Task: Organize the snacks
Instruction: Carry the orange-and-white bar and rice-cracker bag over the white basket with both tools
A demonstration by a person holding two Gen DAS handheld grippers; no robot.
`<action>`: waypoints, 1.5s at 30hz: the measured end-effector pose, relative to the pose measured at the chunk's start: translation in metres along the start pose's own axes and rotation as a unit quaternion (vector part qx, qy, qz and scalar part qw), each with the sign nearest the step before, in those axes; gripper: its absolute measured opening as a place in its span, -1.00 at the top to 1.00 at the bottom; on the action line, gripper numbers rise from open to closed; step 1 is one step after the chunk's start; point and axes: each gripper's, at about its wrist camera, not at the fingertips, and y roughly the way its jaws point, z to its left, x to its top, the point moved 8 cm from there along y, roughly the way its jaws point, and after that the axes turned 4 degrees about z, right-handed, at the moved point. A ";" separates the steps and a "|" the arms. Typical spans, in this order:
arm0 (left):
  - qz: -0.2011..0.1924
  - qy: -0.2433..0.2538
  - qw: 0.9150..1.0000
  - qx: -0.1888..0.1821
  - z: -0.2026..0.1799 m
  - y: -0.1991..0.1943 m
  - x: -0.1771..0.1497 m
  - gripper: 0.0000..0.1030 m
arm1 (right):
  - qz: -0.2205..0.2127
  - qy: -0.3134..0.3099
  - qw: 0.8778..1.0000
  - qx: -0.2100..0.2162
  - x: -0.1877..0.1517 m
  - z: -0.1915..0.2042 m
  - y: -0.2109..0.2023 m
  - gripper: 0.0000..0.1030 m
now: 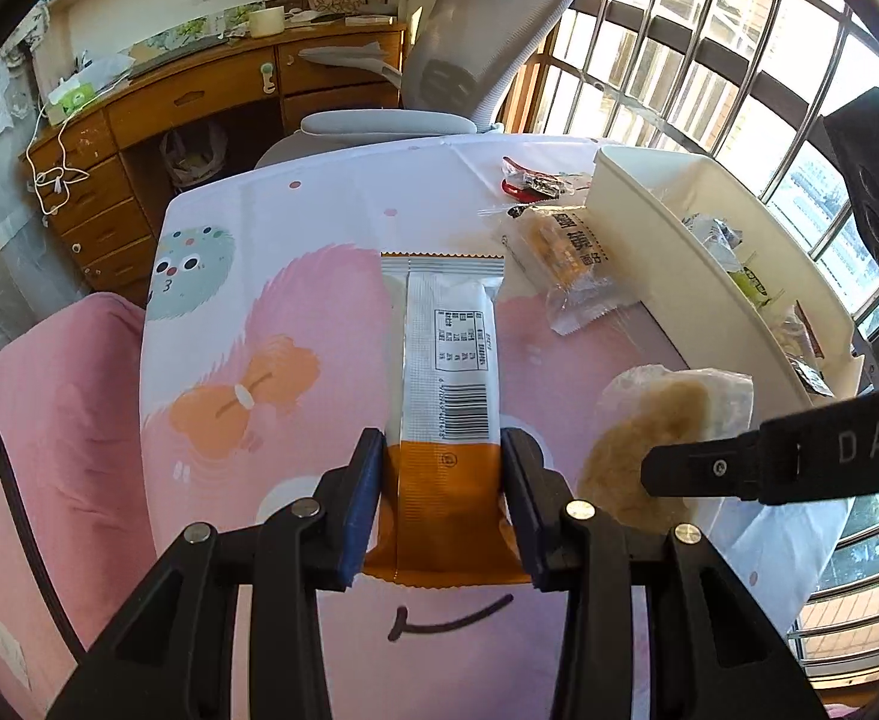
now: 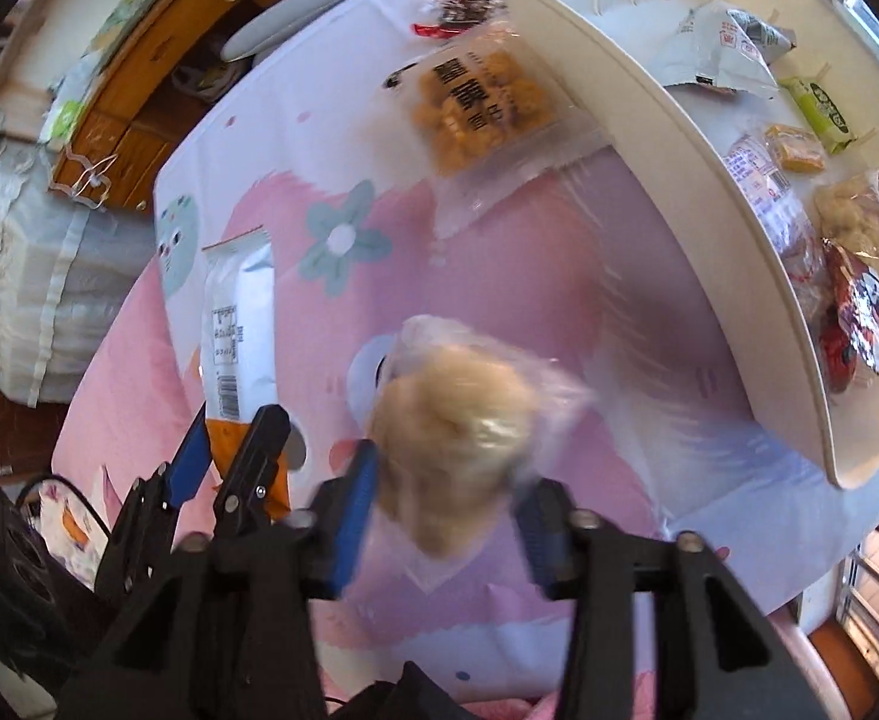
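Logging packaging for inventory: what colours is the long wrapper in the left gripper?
The long wrapper is silver-white with orange ends, clearest in the left wrist view.

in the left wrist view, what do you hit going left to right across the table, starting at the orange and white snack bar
orange and white snack bar held in the left gripper → clear bag of golden snacks → round beige snack in clear wrap with the right gripper's finger across it → white bin
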 end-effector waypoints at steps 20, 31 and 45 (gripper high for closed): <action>-0.038 0.019 0.999 -0.006 -0.035 -0.099 -0.036 0.26 | -0.071 -0.085 0.993 0.027 -0.049 -0.021 -0.053 0.70; -0.062 0.032 0.998 0.004 -0.105 -0.114 -0.007 0.26 | -0.130 -0.147 0.979 0.054 -0.040 -0.060 -0.110 0.70; -0.081 0.008 0.997 0.000 -0.206 -0.096 0.048 0.26 | -0.171 -0.240 0.953 0.063 -0.009 -0.120 -0.173 0.73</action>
